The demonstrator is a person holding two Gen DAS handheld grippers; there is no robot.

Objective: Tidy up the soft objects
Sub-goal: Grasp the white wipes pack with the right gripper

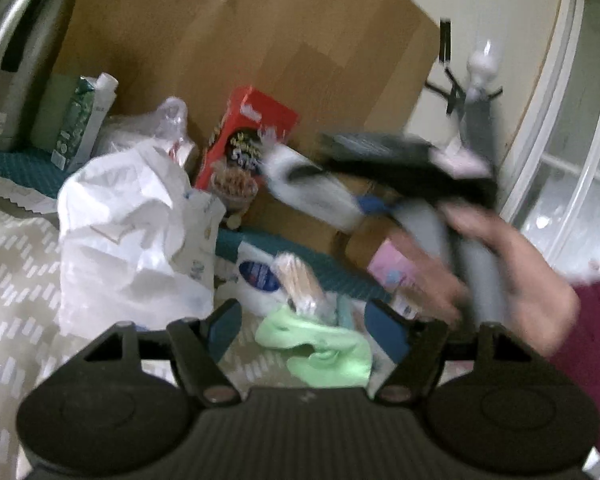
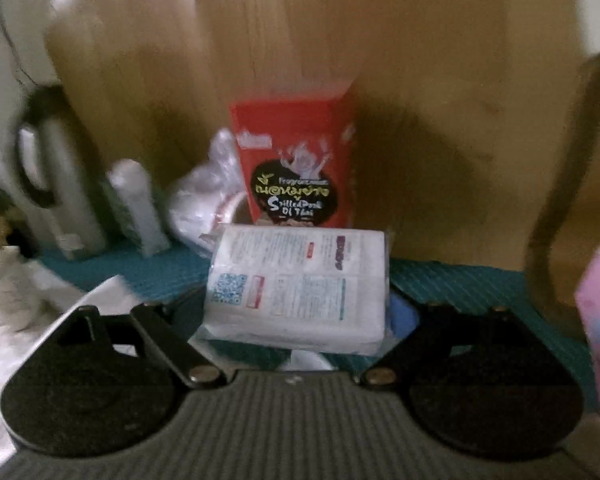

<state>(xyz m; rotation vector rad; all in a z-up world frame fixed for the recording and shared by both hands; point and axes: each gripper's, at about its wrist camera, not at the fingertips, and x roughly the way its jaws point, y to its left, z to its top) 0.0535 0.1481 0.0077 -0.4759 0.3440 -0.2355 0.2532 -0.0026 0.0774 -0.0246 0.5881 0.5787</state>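
Observation:
My right gripper [image 2: 298,308] is shut on a white tissue pack [image 2: 300,288] wrapped in clear plastic, held above the teal mat [image 2: 480,288] in front of a red box [image 2: 296,160]. In the left wrist view the same right gripper [image 1: 380,160] shows blurred, carrying the tissue pack [image 1: 312,188] near the red box [image 1: 244,140]. My left gripper [image 1: 304,324] is open and empty over a light green cloth [image 1: 320,348] on the patterned sheet [image 1: 16,264].
A white plastic bag [image 1: 128,232], a white lotion bottle [image 1: 256,276], a bundle of wooden sticks [image 1: 300,280] and a pink pack [image 1: 392,268] lie ahead. A steel kettle [image 1: 16,64], a green carton [image 1: 80,120] and a wooden board [image 1: 260,40] stand behind.

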